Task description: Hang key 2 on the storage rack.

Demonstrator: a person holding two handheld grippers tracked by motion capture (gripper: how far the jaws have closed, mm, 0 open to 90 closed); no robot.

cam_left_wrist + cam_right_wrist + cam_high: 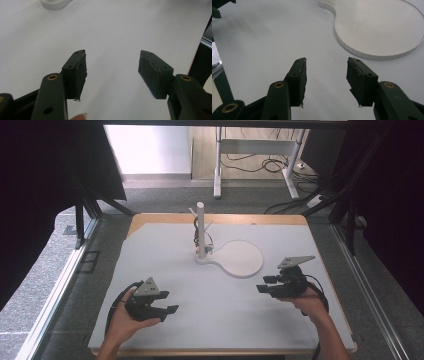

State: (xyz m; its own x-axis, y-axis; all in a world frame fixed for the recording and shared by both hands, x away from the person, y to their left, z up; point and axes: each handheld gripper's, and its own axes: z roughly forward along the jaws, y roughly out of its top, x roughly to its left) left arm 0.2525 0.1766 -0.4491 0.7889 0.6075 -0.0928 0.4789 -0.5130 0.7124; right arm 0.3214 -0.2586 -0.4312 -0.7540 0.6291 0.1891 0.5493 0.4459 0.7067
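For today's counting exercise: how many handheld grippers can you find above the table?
2. The left gripper is held over the table's near-left part; the right gripper is over its near-right, beside the white stand's round base. Both are open and empty.

We find no text, label, brand, number or sign that we can read in any of the three views.
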